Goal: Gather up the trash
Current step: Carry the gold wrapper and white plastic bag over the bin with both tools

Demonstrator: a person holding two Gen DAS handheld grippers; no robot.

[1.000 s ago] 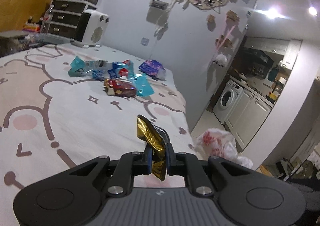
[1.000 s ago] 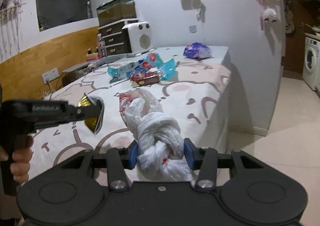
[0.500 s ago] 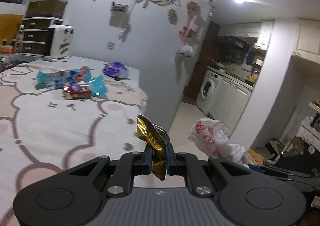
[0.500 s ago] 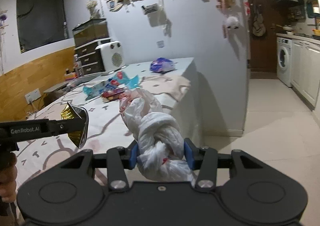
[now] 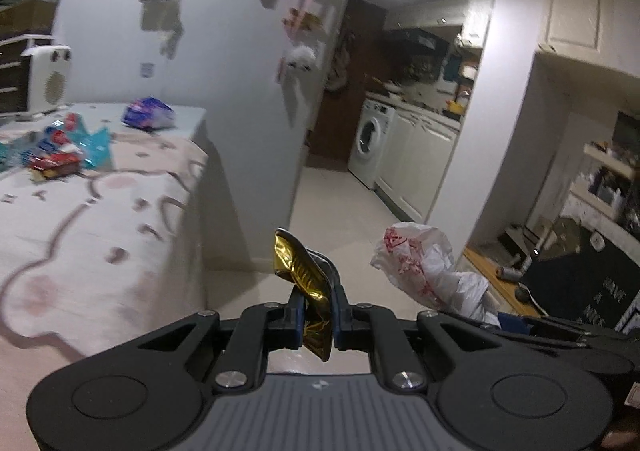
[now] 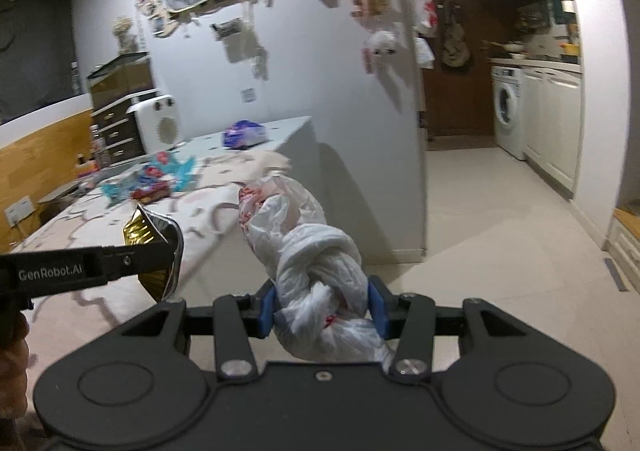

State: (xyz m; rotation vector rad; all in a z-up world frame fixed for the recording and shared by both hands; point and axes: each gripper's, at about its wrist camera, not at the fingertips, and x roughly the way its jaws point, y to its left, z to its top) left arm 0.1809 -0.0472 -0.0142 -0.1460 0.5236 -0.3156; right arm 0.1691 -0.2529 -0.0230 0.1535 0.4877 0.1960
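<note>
My left gripper (image 5: pixel 316 315) is shut on a crumpled gold foil wrapper (image 5: pixel 302 275), which sticks up past the pads. From the right wrist view the same gold wrapper (image 6: pixel 146 233) shows at the left, in the left gripper (image 6: pixel 160 255). My right gripper (image 6: pixel 320 309) is shut on a knotted white plastic bag (image 6: pixel 316 263) with red print. That bag (image 5: pixel 416 263) also shows at the right of the left wrist view. Both grippers hang off the end of the bed, over the floor. Several blue and red wrappers (image 5: pixel 60 151) and a purple packet (image 5: pixel 148 119) lie far back on the bed.
The bed with a pink patterned cover (image 5: pixel 80 235) fills the left. A grey wall corner (image 6: pixel 360 131) stands just ahead. Beyond lies pale tiled floor (image 6: pixel 500 211), a washing machine (image 5: pixel 370 143) and white cabinets (image 6: pixel 552 123). A black board (image 5: pixel 588 291) and clutter sit at the right.
Both grippers have swung to the right, off the bed and toward the open floor and kitchen. The wrappers on the bed have slid to the left of each view. Both grips are unchanged.
</note>
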